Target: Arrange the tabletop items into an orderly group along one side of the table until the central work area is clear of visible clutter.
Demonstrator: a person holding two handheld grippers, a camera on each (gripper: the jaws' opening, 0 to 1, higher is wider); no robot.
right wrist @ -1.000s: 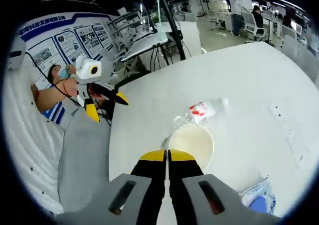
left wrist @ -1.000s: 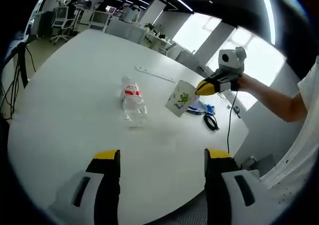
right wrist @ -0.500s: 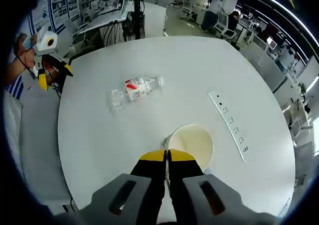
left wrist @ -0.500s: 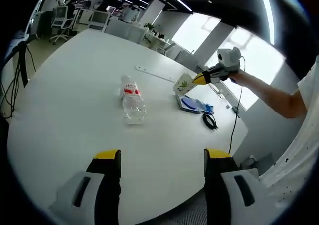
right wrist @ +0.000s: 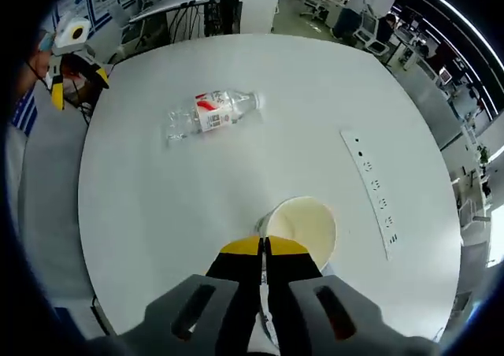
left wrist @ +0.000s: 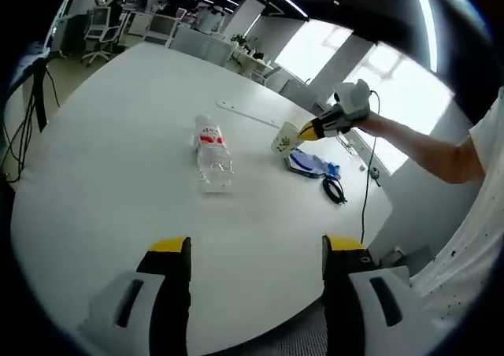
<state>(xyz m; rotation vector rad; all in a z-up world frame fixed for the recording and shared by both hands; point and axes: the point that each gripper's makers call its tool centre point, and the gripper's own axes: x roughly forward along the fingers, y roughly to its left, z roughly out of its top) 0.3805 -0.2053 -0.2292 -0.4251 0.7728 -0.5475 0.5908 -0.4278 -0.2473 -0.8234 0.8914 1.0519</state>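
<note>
The left hand-held gripper [left wrist: 256, 254] hung low over the near edge of the round white worktop [left wrist: 102, 159], its jaws spread wide with nothing between them. Beyond it, near the middle of the worktop, a clear bottle [left wrist: 213, 155] with a red label lay on its side, well apart from everything else. Past the bottle and toward the window side, the right hand-held gripper [left wrist: 311, 129] held a paper cup [left wrist: 284, 138] by its rim, tilted, just beside a blue packet [left wrist: 307, 165] and a black cable [left wrist: 334, 190] near that edge. A white strip [left wrist: 246, 116] lay flat beyond the bottle.

In the right gripper view, the right hand-held gripper [right wrist: 264, 250] showed its jaws pressed together on the near rim of the cup [right wrist: 302, 226], with the bottle [right wrist: 209, 113] farther off and the left hand-held gripper [right wrist: 75, 76] beyond it at the worktop's edge.

The step appeared to be setting the cup down beside the packet. To do it well, I would level the cup so its base met the worktop flat, place it close to the packet without pushing it, and only then part the jaws. The bottle likely came next; being round, it could roll if nudged.
</note>
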